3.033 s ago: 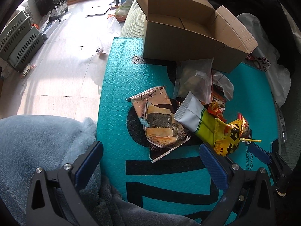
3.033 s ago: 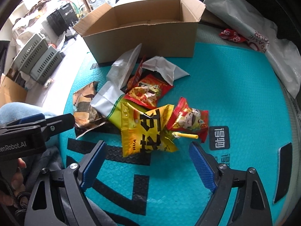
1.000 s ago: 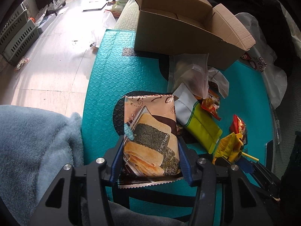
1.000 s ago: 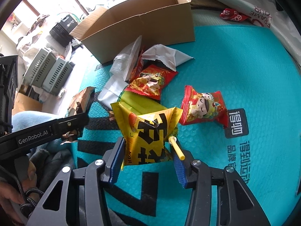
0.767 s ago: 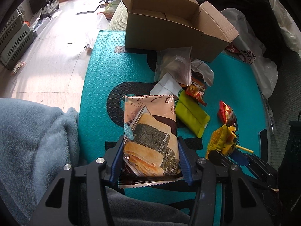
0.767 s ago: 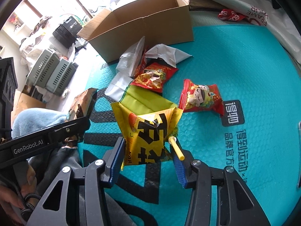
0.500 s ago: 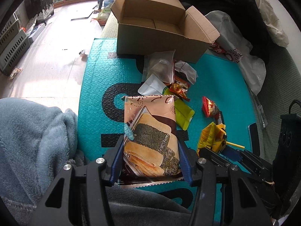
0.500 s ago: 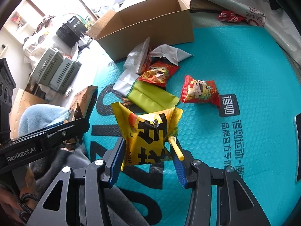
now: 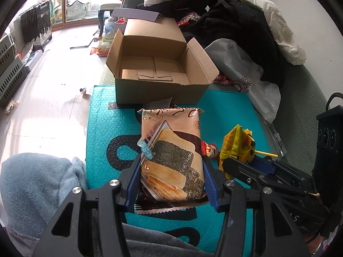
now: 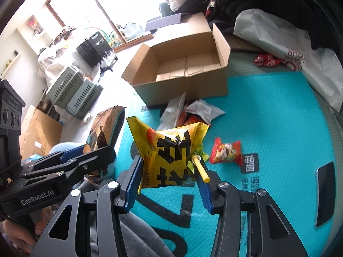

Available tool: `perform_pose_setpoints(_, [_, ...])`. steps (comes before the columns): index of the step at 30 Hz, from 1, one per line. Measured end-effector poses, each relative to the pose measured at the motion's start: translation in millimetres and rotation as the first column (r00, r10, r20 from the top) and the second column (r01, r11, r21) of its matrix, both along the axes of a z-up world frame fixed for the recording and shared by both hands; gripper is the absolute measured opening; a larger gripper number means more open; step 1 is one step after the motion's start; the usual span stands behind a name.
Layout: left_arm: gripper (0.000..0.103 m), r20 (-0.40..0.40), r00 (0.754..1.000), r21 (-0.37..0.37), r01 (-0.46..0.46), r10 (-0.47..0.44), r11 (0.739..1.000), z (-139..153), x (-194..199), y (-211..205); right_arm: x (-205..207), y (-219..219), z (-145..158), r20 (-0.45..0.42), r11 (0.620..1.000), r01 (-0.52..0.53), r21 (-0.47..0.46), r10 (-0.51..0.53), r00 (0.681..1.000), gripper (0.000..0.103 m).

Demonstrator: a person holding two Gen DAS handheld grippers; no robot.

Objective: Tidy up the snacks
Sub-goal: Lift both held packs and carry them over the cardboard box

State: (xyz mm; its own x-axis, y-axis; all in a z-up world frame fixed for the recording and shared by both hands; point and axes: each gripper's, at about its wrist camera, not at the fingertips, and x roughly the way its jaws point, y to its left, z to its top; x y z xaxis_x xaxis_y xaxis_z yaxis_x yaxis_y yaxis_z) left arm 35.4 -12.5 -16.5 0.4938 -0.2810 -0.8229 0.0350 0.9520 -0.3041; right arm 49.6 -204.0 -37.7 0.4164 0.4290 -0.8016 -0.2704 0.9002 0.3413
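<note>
My left gripper (image 9: pixel 170 178) was clamped about halfway on a tan packet of seaweed crackers (image 9: pixel 170 150), its 2 blue pads pressing the packet's long sides, with the sawtooth bottom edge sticking out toward me. The packet hung in the air above the teal mat (image 9: pixel 107 120), top end pointing at the cardboard box (image 9: pixel 158 70).

My right gripper (image 10: pixel 169 176) was likewise closed partway, on a yellow snack bag (image 10: pixel 168 150) with bold black characters. The bag puffed up between the pads, and a yellow stick (image 10: pixel 200 169) lay against the right pad. This bag also hung clear of the mat.

The box stood open at the far edge of the mat, all flaps up, nothing inside but its own bottom flaps. Just in front of it lay a small heap of loose packets: a clear silver pouch (image 10: pixel 174 108), a white wrapper (image 10: pixel 205 109) and something red beneath. A red snack packet (image 10: pixel 226 151) lay alone on the mat to the right of my yellow bag, next to a black printed label (image 10: pixel 249 163).

Beyond the mat, a white plastic bag (image 9: pixel 253 83) and dark clothes (image 9: pixel 235 21) were piled beside the box. A blue fleece blanket (image 9: pixel 36 184) lay at the near left.
</note>
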Motion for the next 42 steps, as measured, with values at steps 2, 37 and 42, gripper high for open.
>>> perform_pose_setpoints(2, [0.051, 0.024, 1.0, -0.005, -0.005, 0.006, 1.0, 8.2, 7.2, 0.0, 6.7, -2.1, 9.2, 0.015, 1.0, -0.003, 0.008, 0.003, 1.0, 0.048])
perform_pose_setpoints(37, [0.051, 0.177, 0.98, 0.087, -0.109, 0.092, 0.99, 23.1, 246.4, 21.2, 230.2, 40.4, 55.1, 0.208, 0.993, -0.041, -0.115, 0.065, 0.976, 0.048])
perform_pose_setpoints(42, [0.052, 0.133, 0.986, 0.122, -0.117, 0.1, 0.986, 0.4, 257.1, 26.6, 245.9, 51.3, 34.4, 0.182, 0.986, -0.044, -0.162, 0.073, 0.981, 0.048])
